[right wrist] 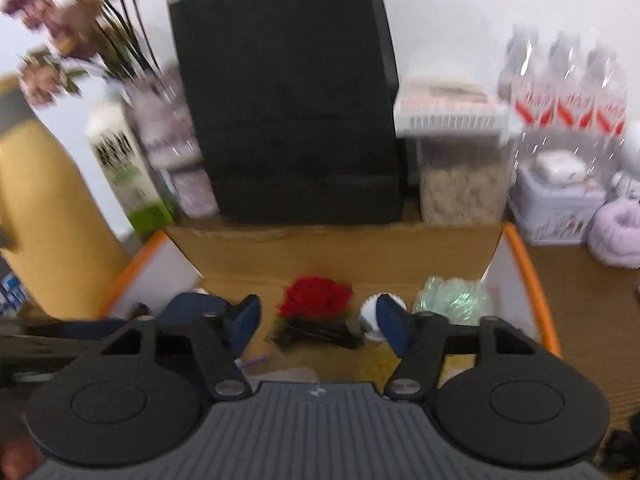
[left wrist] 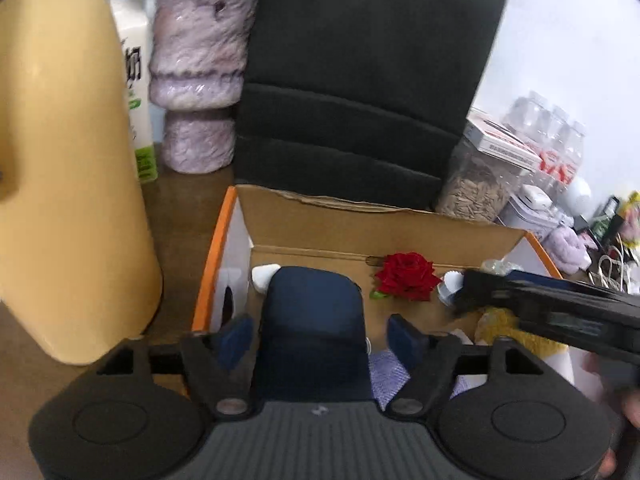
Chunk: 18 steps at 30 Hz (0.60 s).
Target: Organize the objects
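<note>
An open cardboard box with an orange rim point(left wrist: 212, 264) point(right wrist: 528, 272) lies in front of both grippers. Inside it are a red rose point(left wrist: 406, 276) point(right wrist: 316, 296), a navy pouch point(left wrist: 312, 312) point(right wrist: 196, 308), a white cap point(left wrist: 452, 280), black hair clips point(right wrist: 320, 336) and a pale green crinkly bundle point(right wrist: 452, 296). My left gripper point(left wrist: 320, 338) is open, its pads on either side of the navy pouch with a gap on each side. My right gripper point(right wrist: 319, 322) is open over the rose and clips, touching neither. Its black body point(left wrist: 560, 312) reaches in from the right.
Behind the box stand a black paper bag point(left wrist: 360, 80), a jar of seeds point(left wrist: 476, 192) and a pack of water bottles point(left wrist: 556, 136). A tall yellow flask point(left wrist: 68, 160), a milk carton point(left wrist: 138, 92) and a mauve vase point(left wrist: 200, 80) crowd the left. A tin point(right wrist: 556, 204) sits at right.
</note>
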{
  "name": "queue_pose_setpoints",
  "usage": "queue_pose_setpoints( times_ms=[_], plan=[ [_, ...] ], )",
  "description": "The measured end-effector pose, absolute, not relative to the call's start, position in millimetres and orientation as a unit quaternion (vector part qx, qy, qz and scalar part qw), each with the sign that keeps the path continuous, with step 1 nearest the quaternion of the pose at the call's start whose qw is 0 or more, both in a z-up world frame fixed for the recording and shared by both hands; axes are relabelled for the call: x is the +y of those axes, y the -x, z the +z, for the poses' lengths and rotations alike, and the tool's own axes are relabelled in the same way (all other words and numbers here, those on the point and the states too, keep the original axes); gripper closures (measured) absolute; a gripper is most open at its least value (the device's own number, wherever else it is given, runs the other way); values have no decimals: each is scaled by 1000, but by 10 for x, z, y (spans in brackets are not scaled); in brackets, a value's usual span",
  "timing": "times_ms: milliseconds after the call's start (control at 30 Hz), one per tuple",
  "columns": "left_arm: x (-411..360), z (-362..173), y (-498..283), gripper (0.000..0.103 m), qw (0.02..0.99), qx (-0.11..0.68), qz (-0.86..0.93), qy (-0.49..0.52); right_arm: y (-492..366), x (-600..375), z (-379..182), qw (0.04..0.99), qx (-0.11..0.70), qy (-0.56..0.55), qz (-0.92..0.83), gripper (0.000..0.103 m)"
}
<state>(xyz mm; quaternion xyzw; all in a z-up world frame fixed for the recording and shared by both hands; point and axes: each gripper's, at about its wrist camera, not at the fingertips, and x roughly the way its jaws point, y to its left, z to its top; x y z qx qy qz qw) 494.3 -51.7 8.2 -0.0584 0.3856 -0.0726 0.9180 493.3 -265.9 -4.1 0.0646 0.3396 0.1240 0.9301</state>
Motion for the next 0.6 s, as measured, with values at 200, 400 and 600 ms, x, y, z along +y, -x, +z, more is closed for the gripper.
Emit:
queue_pose_setpoints(
  times_ms=[200, 400, 600],
  plan=[
    [-418, 478, -4660, 14, 950, 298, -88, 15, -4824, -2882, 62, 939, 301, -118, 121, 22],
    [-361, 686, -4261, 14, 957, 277, -83, 32, -4328, -2968, 343, 949, 277, -88, 125, 18],
    [-360, 571, -3108, 10, 971, 225, -77, -7, -3169, -2988, 357, 947, 262, -58, 175, 3]
  ],
)
